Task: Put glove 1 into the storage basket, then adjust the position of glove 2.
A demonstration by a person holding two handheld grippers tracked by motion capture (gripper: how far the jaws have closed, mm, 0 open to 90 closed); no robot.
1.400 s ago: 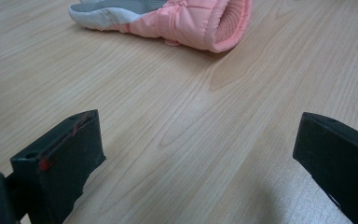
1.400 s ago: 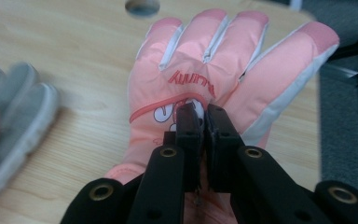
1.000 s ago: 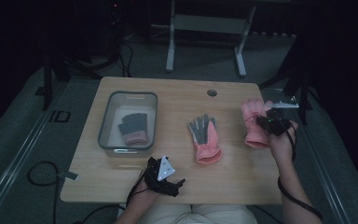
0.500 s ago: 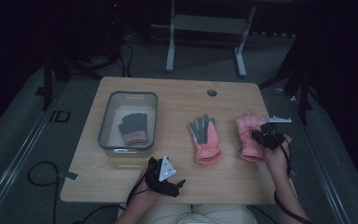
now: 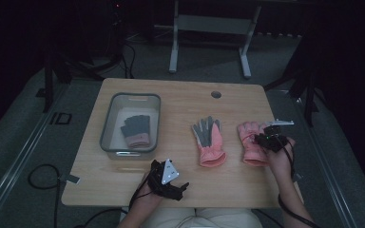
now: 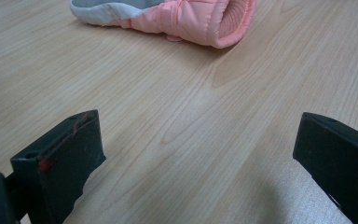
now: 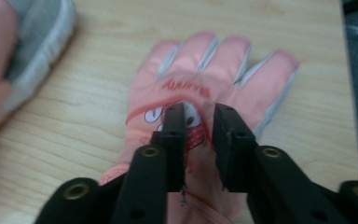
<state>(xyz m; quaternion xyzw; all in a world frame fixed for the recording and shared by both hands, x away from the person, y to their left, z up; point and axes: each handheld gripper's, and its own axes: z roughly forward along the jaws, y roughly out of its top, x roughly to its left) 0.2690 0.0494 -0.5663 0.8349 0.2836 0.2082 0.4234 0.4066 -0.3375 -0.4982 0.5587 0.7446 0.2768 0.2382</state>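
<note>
Left gripper view: pink glove (image 6: 186, 21) cut off at 12 o'clock edge. Right gripper view: second pink glove (image 7: 223, 79) cuff hidden behind jaws at 6 o'clock; print lettering blurred.

Right glove (image 7: 214, 88): salmon pink, pale grey strips between the fingers, red lettering and a red-and-white cartoon print on the back. Middle glove (image 5: 209, 140): grey palm, pink cuff. Glove in bin (image 5: 136, 129): dark grey, pink cuff. Table (image 5: 180, 102): light wood grain. Claws: black
</note>
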